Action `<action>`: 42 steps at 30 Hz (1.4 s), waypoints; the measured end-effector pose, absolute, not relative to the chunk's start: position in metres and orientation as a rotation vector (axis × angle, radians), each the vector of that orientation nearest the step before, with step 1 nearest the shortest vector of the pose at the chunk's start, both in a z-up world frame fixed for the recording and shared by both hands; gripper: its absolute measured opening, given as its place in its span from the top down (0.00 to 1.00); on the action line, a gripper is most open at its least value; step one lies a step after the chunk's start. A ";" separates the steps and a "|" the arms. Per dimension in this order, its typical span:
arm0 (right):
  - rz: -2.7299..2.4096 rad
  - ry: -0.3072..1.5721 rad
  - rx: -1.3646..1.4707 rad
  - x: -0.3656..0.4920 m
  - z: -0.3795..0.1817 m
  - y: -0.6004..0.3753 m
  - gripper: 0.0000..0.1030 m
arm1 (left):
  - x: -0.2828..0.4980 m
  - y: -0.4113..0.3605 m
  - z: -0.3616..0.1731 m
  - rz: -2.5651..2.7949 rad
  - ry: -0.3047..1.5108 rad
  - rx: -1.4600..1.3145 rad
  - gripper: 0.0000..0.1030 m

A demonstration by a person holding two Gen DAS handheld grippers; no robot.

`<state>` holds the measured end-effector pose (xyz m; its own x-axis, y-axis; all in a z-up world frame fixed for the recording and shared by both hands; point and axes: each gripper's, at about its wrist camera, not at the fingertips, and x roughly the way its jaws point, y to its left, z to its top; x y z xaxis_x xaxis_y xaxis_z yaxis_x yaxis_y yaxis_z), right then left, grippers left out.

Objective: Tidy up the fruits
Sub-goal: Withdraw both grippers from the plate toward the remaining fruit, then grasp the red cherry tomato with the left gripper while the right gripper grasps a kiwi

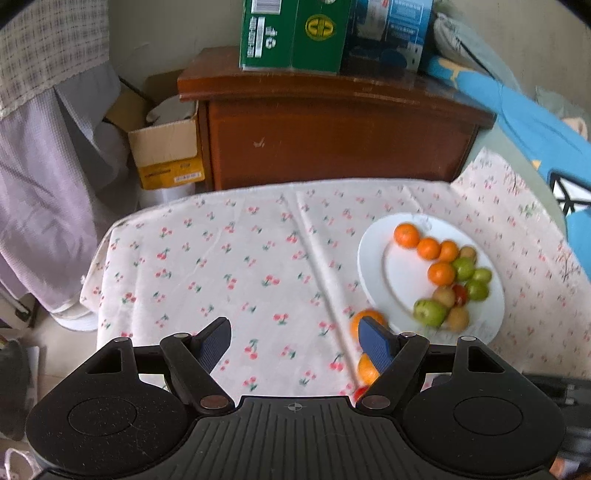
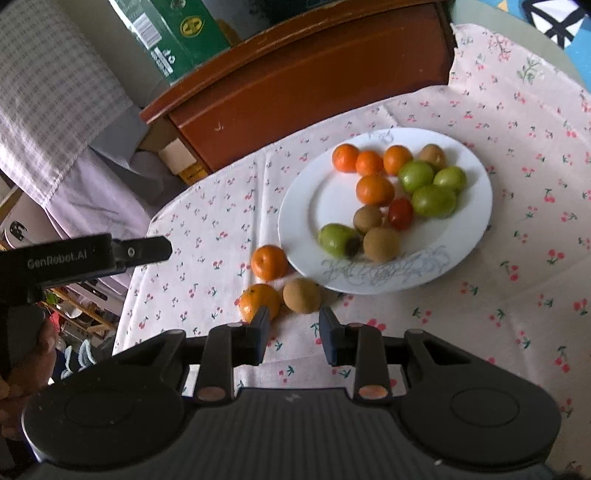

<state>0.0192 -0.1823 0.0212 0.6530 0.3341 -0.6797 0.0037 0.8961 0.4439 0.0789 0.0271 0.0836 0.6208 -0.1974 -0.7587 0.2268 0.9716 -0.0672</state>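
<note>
Surface draped in a white cloth printed with small red cherries. On it, a round white ceramic plate with a grey scrolled pattern along its near rim.

On the plate: four small orange mandarins, three in a row at the far side and one just nearer; three round green fruits clustered to their right; one small red tomato touching a brown kiwi; a second brown kiwi at the near rim; a third brownish fruit at the far right; one oblong green fruit with a dark end beside the near kiwi.

Off the plate, on the cloth just left of its near rim: two loose orange mandarins, one near the rim, one nearer the camera, and a loose brown kiwi touching the latter.

Right gripper: fingers part-way apart, nothing between them, tips just short of the loose kiwi and nearer mandarin.

Left gripper: fingers wide apart and empty above bare cloth; its right finger overlaps the two loose mandarins in the left wrist view. Contact cannot be determined.

Behind the surface: a brown wooden cabinet carrying green cardboard cartons.
</note>
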 end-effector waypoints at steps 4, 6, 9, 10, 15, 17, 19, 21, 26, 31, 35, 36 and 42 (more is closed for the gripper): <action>0.188 0.852 0.432 0.024 0.015 -0.179 0.68 | 0.076 0.031 0.072 -0.256 0.898 0.051 0.26; 0.180 0.861 0.460 0.028 0.011 -0.180 0.68 | 0.072 0.030 0.066 -0.272 0.905 0.070 0.26; 0.158 0.857 0.477 0.031 0.007 -0.181 0.61 | 0.064 0.026 0.058 -0.303 0.908 0.118 0.26; 0.154 0.856 0.479 0.032 0.006 -0.180 0.59 | 0.062 0.024 0.055 -0.319 0.911 0.133 0.26; 0.148 0.857 0.464 0.037 0.002 -0.175 0.59 | 0.048 0.010 0.039 -0.391 0.922 0.205 0.26; 0.144 0.858 0.459 0.040 0.000 -0.173 0.59 | 0.043 0.005 0.036 -0.424 0.914 0.229 0.26; 0.140 0.858 0.456 0.042 -0.001 -0.172 0.59 | 0.040 0.001 0.034 -0.443 0.901 0.247 0.26; 0.136 0.858 0.448 0.044 -0.002 -0.170 0.59 | 0.039 -0.002 0.032 -0.457 0.890 0.248 0.26; 0.135 0.841 0.434 0.046 -0.001 -0.168 0.60 | 0.039 -0.006 0.027 -0.482 0.870 0.244 0.28; 0.140 0.834 0.418 0.046 -0.001 -0.166 0.62 | 0.039 -0.010 0.024 -0.486 0.848 0.243 0.30; 0.139 0.831 0.416 0.047 -0.003 -0.167 0.65 | 0.042 -0.012 0.021 -0.503 0.856 0.234 0.49; 0.141 0.830 0.415 0.047 -0.003 -0.167 0.71 | 0.042 -0.013 0.020 -0.508 0.862 0.236 0.55; 0.141 0.834 0.412 0.046 -0.003 -0.168 0.74 | 0.043 -0.014 0.013 -0.516 0.865 0.238 0.58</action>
<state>0.0463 -0.1675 -0.0025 0.6681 0.2804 -0.6893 0.0383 0.9121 0.4082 0.0434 -0.0143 0.0131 0.5365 -0.3347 -0.7747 0.5226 0.8525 -0.0064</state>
